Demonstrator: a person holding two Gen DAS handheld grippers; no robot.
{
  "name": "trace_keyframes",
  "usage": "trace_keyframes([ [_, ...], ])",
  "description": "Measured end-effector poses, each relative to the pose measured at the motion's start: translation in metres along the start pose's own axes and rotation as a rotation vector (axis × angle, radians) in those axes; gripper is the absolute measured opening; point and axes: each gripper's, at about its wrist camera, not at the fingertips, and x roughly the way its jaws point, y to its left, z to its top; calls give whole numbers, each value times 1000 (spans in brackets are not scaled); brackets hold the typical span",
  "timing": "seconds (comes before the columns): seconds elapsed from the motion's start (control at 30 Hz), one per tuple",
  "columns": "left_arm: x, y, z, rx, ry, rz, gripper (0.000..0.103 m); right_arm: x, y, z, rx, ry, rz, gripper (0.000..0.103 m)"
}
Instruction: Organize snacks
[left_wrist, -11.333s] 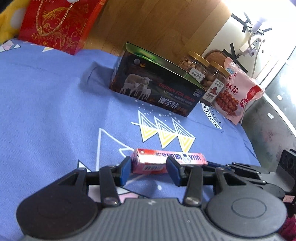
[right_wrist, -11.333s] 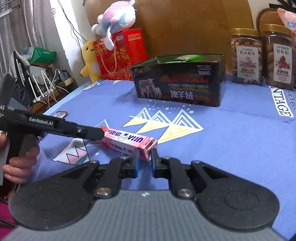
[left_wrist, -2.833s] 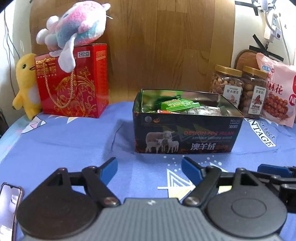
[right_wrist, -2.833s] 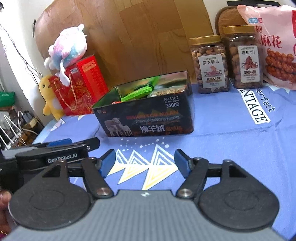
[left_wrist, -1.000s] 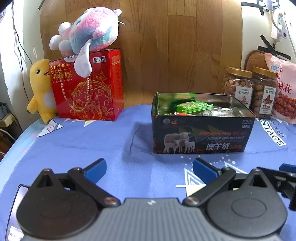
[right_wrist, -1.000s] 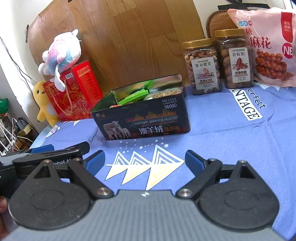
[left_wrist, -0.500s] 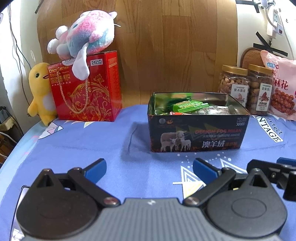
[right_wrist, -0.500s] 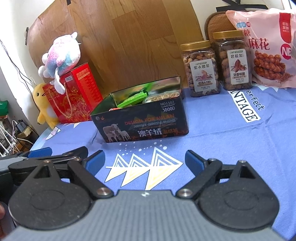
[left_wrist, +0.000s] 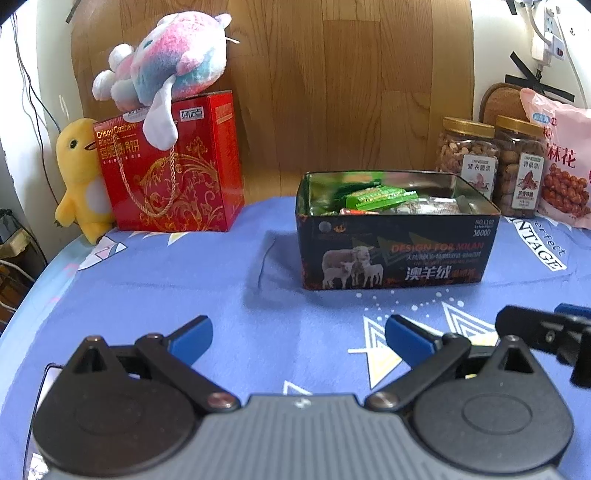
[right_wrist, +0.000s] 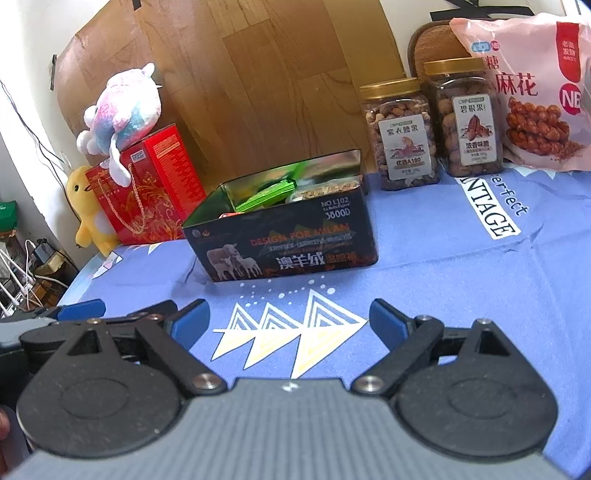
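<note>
Blue cloth (left_wrist: 207, 280) printed with white and yellow triangles covers the table; wood-grain panel (left_wrist: 332, 92) stands behind it.

Far left: yellow plush duck (left_wrist: 77, 177) leans against a red gift box (left_wrist: 173, 166) with a rope handle. Pink-and-blue plush toy (left_wrist: 166, 70) lies on top of the box, one ear hanging down its front.

Centre: black tin (left_wrist: 397, 254) printed with sheep, no lid on it, sits on the cloth well apart from both tools. Snacks (left_wrist: 376, 197) lie inside, a green wrapper on top, others beneath too crowded to tell apart. From the right wrist view the same tin (right_wrist: 284, 243) shows green packets against its inner wall.

Right of the tin: two gold-lidded nut jars (right_wrist: 432, 133) side by side, touching or nearly so. Pink snack bag (right_wrist: 532, 92) leans just beside the second jar, at the table's back edge.

Left gripper (left_wrist: 297, 332): blue pads spread wide, nothing between them, low over bare cloth in front of the tin. Right gripper (right_wrist: 290, 317): likewise spread wide and empty, over the triangle print. The two tools are side by side, each showing at the edge of the other's view.
</note>
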Motion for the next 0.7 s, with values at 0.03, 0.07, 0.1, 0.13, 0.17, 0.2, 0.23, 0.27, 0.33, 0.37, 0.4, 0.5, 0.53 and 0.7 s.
trace_keyframes([
  [0.03, 1, 0, -1, 1, 7, -2, 103, 0, 0, 0, 0, 2, 1, 95],
  [0.07, 1, 0, -1, 2, 12, -6, 103, 0, 1, 0, -1, 2, 3, 95],
  [0.1, 1, 1, -2, 3, 15, -9, 103, 0, 1, -1, -3, 2, 4, 95],
  [0.13, 1, 1, -2, 5, 17, -12, 103, 0, 1, -1, -4, 2, 5, 95],
  [0.17, 0, 0, -3, 7, 18, -14, 103, -1, 2, -1, -5, 2, 6, 95],
  [0.2, 0, 0, -3, 9, 18, -16, 103, -1, 2, -1, -5, 1, 7, 95],
  [0.23, -1, 0, -3, 13, 15, -17, 103, -1, 1, -1, -5, 2, 8, 95],
  [0.27, -1, -1, -3, 15, 11, -17, 103, -1, 1, -1, -3, 2, 8, 95],
  [0.33, -3, 0, -3, 15, 3, -21, 103, -1, 0, -1, 2, 4, 8, 95],
  [0.37, -4, 0, -3, 13, 0, -25, 103, -1, 0, -1, 4, 4, 8, 95],
  [0.4, -4, 0, -3, 11, -3, -29, 103, 0, 0, -1, 5, 5, 8, 95],
  [0.5, -5, 1, -2, 10, -7, -27, 103, -1, 0, -1, 7, 5, 11, 95],
  [0.53, -5, 1, -2, 10, -7, -25, 103, -1, 0, -2, 7, 6, 11, 95],
  [0.7, -6, 1, -2, 13, -15, -5, 103, -1, 0, -3, 9, 11, 14, 95],
])
